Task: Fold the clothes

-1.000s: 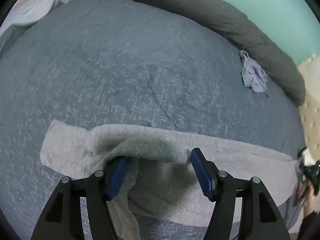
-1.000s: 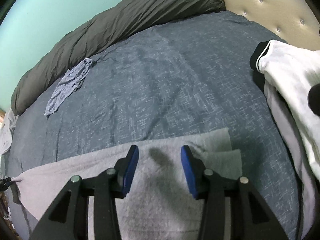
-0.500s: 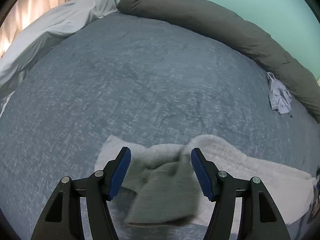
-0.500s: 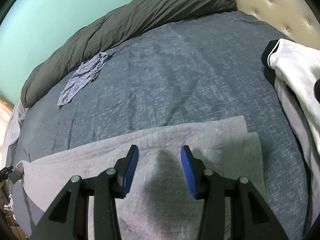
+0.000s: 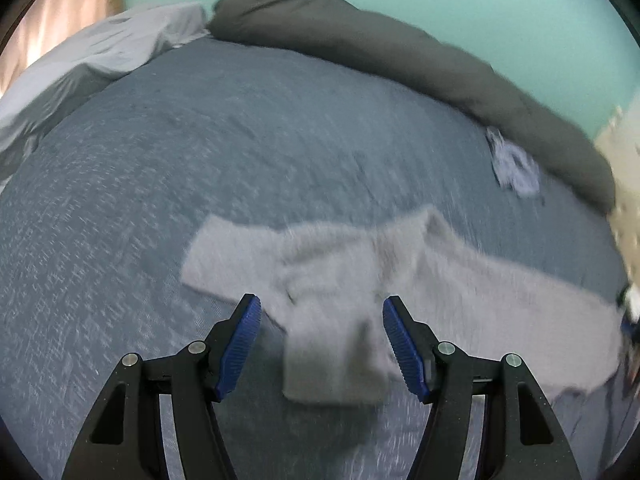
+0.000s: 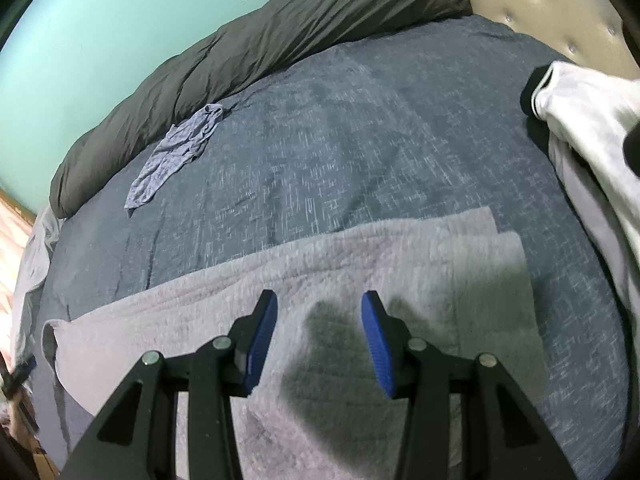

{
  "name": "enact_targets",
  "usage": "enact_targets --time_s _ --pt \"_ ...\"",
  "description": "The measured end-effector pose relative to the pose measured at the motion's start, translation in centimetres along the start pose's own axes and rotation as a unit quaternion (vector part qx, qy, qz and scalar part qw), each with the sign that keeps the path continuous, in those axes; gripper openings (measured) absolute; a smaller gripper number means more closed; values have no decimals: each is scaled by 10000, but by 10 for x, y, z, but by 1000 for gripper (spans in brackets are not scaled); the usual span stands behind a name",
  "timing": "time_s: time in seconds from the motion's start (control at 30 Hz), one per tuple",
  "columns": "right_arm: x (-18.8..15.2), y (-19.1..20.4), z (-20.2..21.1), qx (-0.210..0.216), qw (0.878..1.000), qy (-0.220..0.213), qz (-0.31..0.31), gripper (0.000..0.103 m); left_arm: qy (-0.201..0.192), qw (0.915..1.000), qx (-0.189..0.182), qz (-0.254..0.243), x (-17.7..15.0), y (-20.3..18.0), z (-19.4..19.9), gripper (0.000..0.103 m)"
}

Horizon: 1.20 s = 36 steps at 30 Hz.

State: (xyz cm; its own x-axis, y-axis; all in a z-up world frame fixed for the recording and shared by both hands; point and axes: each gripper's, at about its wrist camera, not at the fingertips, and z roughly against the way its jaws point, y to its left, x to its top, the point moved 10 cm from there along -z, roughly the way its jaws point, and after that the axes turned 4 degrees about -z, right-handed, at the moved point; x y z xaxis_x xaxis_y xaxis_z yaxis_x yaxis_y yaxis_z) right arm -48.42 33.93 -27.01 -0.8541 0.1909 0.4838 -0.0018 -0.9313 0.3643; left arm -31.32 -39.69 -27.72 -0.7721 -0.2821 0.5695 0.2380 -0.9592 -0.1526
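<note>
A light grey garment (image 5: 400,280) lies spread across the blue-grey bedspread (image 5: 200,140), with one end folded back on itself into a flap (image 5: 332,360). My left gripper (image 5: 322,340) hovers open above that flap, nothing between its blue pads. In the right wrist view the same grey garment (image 6: 320,280) stretches across the near part of the bed, its right end doubled over. My right gripper (image 6: 318,336) is open just above the cloth and casts a shadow on it.
A small blue crumpled cloth (image 6: 176,152) lies near the long dark grey duvet roll (image 6: 260,48) at the far side. A white garment with dark trim (image 6: 592,120) is piled at the right. A pale sheet (image 5: 80,64) lies bunched at the far left, by a tufted headboard (image 6: 560,8).
My left gripper has let go of the grey garment's end and risen away; the flap now lies folded on the bed. The right gripper has lifted slightly and stays open.
</note>
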Motion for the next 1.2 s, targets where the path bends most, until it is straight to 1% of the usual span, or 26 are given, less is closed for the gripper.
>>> enact_targets --time_s 0.13,0.27,0.4,0.47,0.53,0.57,0.6,0.7,0.8,0.9,1.07,1.1,1.13,1.17,1.2 --pt "-9 5 2 73 10000 43 -30 44 244 9993 52 -274 -30 -19 -12 68" --pt "-16 11 5 122 9999 85 29 44 508 9964 287 -610 -58 -27 -28 68" --pt "-20 11 4 105 9999 125 53 44 586 9937 519 -797 -67 -25 -38 66" --pt "-22 11 3 97 9998 145 65 44 616 9927 564 -869 -67 -25 -40 57" --pt "-24 11 2 88 9998 165 77 44 648 9914 610 -962 -65 -24 -40 26" --pt "-25 11 1 84 9998 175 83 44 651 9907 635 -1008 -63 -23 -39 20" --pt "-26 11 1 80 9998 185 89 44 602 9907 657 -1033 -58 -22 -35 9" --pt "-30 11 0 67 9997 215 107 44 398 9919 719 -968 -43 -15 -21 5" --pt "-32 12 -2 60 9996 238 122 44 173 9931 822 -815 -16 0 -4 5" --pt "-33 14 -4 63 9996 241 133 44 26 9936 977 -558 14 18 8 5" --pt "-36 16 -8 60 9995 262 168 44 -130 9920 1246 129 64 61 11 8" --pt "-37 17 -9 59 9995 269 174 44 -170 9911 1301 240 72 67 10 11" --pt "-38 17 -9 57 9994 277 179 44 -187 9895 1406 274 77 72 10 23" --pt "-39 17 -10 56 9994 284 185 44 -204 9880 1497 304 81 76 10 30" --pt "-40 17 -10 63 9994 287 195 44 -221 9877 1517 312 85 77 8 40"
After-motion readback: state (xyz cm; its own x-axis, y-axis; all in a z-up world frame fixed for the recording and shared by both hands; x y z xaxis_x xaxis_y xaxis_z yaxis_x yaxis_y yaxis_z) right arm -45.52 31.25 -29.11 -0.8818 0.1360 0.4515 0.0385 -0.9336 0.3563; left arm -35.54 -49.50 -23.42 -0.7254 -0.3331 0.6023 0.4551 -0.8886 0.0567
